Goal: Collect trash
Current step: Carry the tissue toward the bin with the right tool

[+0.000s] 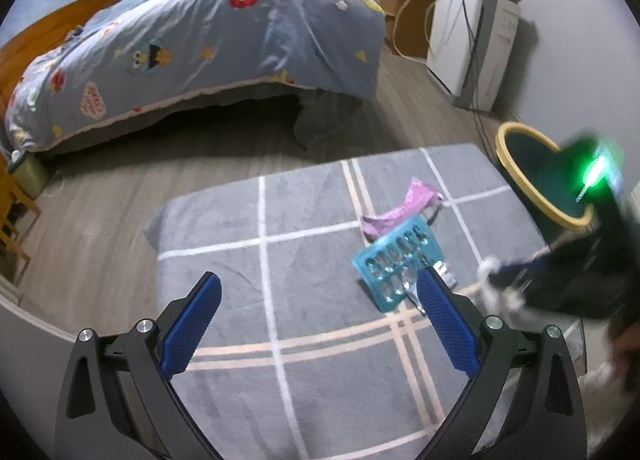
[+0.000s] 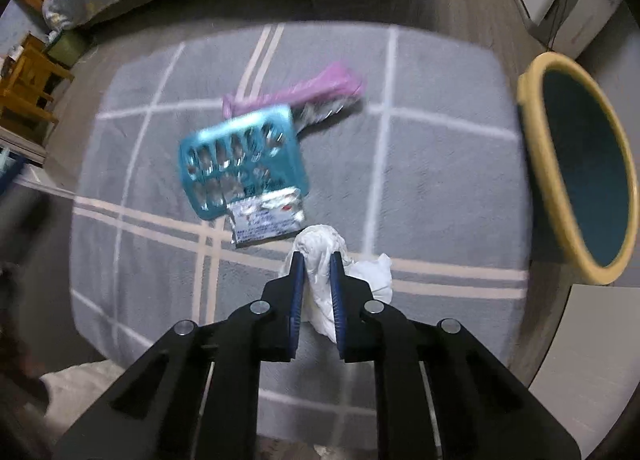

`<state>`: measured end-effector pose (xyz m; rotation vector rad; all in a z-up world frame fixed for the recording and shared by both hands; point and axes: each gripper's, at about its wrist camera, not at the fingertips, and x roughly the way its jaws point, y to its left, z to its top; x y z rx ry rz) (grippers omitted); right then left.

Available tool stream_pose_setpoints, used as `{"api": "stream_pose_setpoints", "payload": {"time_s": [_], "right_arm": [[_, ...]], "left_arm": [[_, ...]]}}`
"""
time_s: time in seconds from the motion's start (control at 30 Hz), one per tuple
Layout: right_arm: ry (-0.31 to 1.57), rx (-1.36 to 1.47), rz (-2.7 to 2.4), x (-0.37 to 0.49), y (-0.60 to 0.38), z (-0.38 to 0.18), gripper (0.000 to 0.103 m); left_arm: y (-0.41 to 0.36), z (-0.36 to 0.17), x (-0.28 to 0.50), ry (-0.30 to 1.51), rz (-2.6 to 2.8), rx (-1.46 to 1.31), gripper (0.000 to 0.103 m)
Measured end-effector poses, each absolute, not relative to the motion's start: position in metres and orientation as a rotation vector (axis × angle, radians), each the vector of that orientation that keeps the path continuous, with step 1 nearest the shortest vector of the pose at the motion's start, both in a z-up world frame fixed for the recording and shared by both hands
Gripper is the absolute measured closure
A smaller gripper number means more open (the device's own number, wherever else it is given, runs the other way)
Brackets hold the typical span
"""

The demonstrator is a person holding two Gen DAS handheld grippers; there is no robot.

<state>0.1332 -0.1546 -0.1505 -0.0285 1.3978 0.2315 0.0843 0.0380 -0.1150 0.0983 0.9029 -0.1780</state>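
Observation:
My right gripper [image 2: 317, 258] is shut on a crumpled white tissue [image 2: 320, 248] above the grey rug [image 2: 440, 187]; it shows blurred in the left wrist view [image 1: 500, 280]. A teal blister tray [image 2: 240, 163] lies on the rug, with a silver foil packet [image 2: 266, 221] at its near edge and a pink wrapper [image 2: 304, 93] behind it. My left gripper [image 1: 320, 284] is open and empty above the rug, left of the teal tray [image 1: 398, 264] and pink wrapper [image 1: 400, 207]. A yellow-rimmed bin [image 2: 580, 171] stands at the rug's right edge, also seen in the left wrist view [image 1: 532, 175].
A bed with a blue quilt [image 1: 200, 43] stands beyond the rug on the wood floor [image 1: 100, 219]. A white appliance with cables [image 1: 472, 35] is against the far right wall. A wooden chair [image 2: 28, 87] stands at the left.

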Motion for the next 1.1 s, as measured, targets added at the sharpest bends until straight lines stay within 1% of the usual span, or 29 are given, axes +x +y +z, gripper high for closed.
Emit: {"api": "stream_pose_setpoints", "payload": {"time_s": [0.1,0.17,0.3,0.47,0.53,0.57,0.6,0.7,0.87,0.93,1.0,1.1], "right_arm": [[1.338,-0.078,0.202,0.141,-0.176,-0.126,0.09],[1.303,-0.056,0.172,0.146,-0.194,-0.119,0.09],[1.313,0.139,0.18,0.157,-0.222,-0.126,0.09],[1.283,0.164,0.201,0.169,-0.227,-0.125,0.09],[1.287,0.172,0.215,0.172,-0.228,-0.127,0.09],[1.29,0.172,0.221,0.173,-0.227,-0.128,0.09],[1.292,0.174,0.226,0.173,-0.227,-0.129,0.09],[1.295,0.183,0.257,0.174,-0.229,-0.128,0.09],[1.29,0.199,0.279,0.174,-0.23,-0.126,0.09],[1.294,0.203,0.28,0.175,-0.232,-0.127,0.09],[1.3,0.215,0.276,0.175,-0.235,-0.129,0.09],[1.31,0.233,0.273,0.176,-0.238,-0.132,0.09]], "left_arm": [[0.018,-0.129,0.084,0.917,-0.22,0.134,0.006],[0.004,-0.139,0.083,0.932,-0.242,0.169,0.006],[-0.027,-0.159,0.082,0.965,-0.305,0.249,0.006],[-0.055,-0.175,0.084,0.985,-0.379,0.294,0.009],[-0.063,-0.185,0.087,1.009,-0.4,0.316,0.021],[-0.066,-0.188,0.088,1.023,-0.412,0.321,0.031],[-0.068,-0.191,0.088,1.033,-0.42,0.323,0.037],[-0.076,-0.198,0.09,1.042,-0.433,0.349,0.04],[-0.079,-0.203,0.101,1.045,-0.425,0.316,0.041],[-0.081,-0.207,0.105,1.054,-0.427,0.322,0.043],[-0.082,-0.213,0.109,1.073,-0.432,0.318,0.048],[-0.083,-0.215,0.11,1.067,-0.426,0.335,0.049]]}}
